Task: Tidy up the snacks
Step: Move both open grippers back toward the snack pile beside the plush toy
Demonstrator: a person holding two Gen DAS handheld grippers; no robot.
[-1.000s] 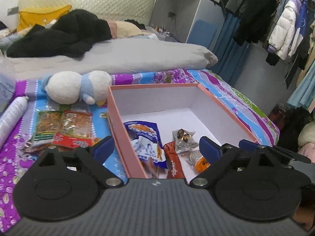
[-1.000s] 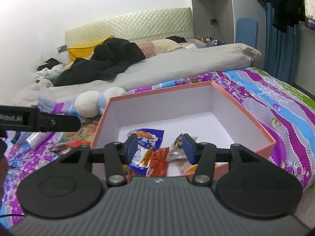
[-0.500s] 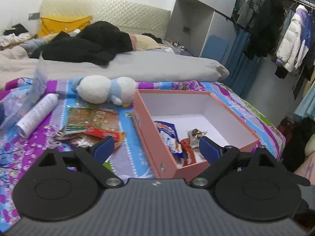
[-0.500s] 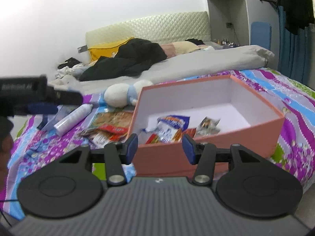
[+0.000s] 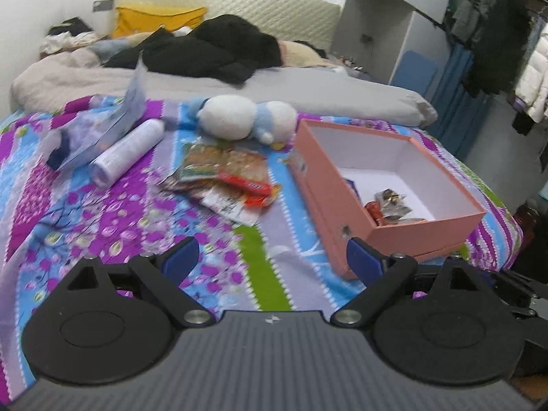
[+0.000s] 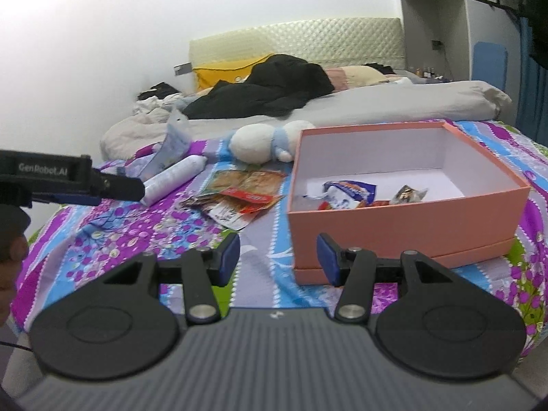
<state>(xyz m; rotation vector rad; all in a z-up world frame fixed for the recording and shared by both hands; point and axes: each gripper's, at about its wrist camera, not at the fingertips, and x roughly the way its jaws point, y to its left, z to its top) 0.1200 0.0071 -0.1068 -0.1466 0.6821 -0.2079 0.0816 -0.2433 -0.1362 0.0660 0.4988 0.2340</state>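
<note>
Left wrist view shows the bed's patterned purple, blue and green cover (image 5: 102,226) filling most of the frame, with a grey duvet (image 5: 308,92) and a heap of black clothing (image 5: 212,51) lying farther back toward the quilted headboard (image 5: 239,3). On the right half of the cover sits the open pink box (image 5: 328,205), white inside, holding a few wrapped snacks in its near corner: a blue and white packet (image 6: 349,190), a red one and a small silvery wrapper (image 6: 409,193), seen best from the right wrist view. A white and pale-blue plush toy (image 5: 246,121) lies just behind the box's far left corner. To the left of the box, loose on the cover, is a small pile of flat snack packets (image 5: 226,178) in orange, red and green, overlapping one another and apart from the box wall. Farther left lies a white cylindrical bottle (image 5: 128,152) on its side, with a pale plastic bag (image 5: 113,120) propped up beside it. The left gripper (image 5: 272,258) hovers low over the cover in front of the pile, its 2 blue-padded fingers spread wide with nothing between them. The right gripper (image 6: 277,257) hangs just in front of the box's near left corner, fingers parted more narrowly and also empty.
</note>
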